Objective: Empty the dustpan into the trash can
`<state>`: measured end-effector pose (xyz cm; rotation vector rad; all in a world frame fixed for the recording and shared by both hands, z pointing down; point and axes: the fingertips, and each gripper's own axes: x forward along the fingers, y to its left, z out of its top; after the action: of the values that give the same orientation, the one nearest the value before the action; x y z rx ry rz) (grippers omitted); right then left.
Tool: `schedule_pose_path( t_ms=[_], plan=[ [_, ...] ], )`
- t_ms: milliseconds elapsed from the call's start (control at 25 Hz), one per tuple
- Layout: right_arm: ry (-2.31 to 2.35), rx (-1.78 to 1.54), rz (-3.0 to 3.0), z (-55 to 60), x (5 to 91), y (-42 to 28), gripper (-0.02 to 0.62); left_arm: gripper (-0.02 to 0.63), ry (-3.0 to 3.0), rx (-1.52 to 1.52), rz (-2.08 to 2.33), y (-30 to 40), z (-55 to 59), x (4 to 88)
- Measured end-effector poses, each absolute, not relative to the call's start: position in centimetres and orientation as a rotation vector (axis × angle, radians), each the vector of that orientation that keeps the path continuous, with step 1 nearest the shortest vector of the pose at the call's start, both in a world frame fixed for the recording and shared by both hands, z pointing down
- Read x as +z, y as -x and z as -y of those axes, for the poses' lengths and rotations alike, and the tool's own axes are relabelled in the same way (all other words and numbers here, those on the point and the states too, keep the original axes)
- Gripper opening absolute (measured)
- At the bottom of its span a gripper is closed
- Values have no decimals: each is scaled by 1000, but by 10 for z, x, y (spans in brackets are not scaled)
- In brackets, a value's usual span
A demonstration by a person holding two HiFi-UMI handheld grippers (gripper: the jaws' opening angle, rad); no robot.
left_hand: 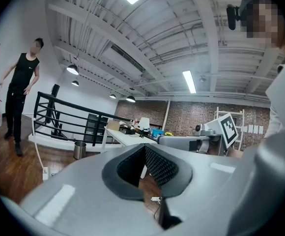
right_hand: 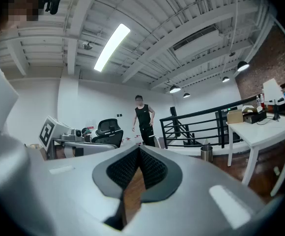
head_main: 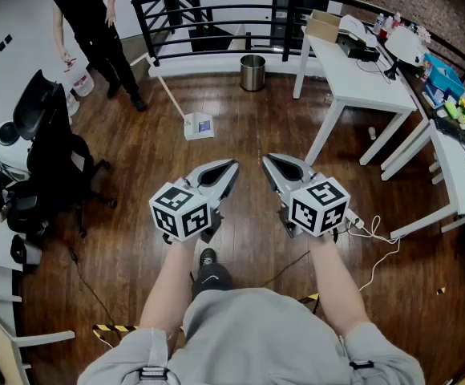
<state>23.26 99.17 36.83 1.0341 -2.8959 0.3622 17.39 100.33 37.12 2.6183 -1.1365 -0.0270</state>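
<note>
While the left gripper (head_main: 231, 168) and right gripper (head_main: 268, 164) are both clenched on nothing, what looks like a long-handled dustpan (head_main: 198, 126) stands ahead, nearer the left one, its handle (head_main: 168, 91) slanting away leftward, with the steel trash can (head_main: 252, 72) beyond.

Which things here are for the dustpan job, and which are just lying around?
For the job:
- dustpan, with its long handle
- trash can
- left gripper and right gripper, both shut and empty

Just lying about:
- office chair
- white table
- cardboard box
- loose cable
</note>
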Motion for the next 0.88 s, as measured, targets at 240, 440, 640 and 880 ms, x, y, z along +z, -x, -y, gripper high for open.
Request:
schedule_pose_path(
  t_ms=[240,440,640,880],
  plan=[
    [-1055,385,2883,-936,383,-225,-2,3,-2612,-16,1131,-162,-942,385],
    [-1096,387,2835,-856,387,-200,-2,5,-2632,-38,1090,-137,-853,383],
    [-1164,399,2785,-769,383,-177,-2,5,-2636,-34,1025,-116,-766,381],
    [-1201,386,2766,-681,377,-155,-2,5,-2625,-13,1014,-91,-677,384]
  ],
)
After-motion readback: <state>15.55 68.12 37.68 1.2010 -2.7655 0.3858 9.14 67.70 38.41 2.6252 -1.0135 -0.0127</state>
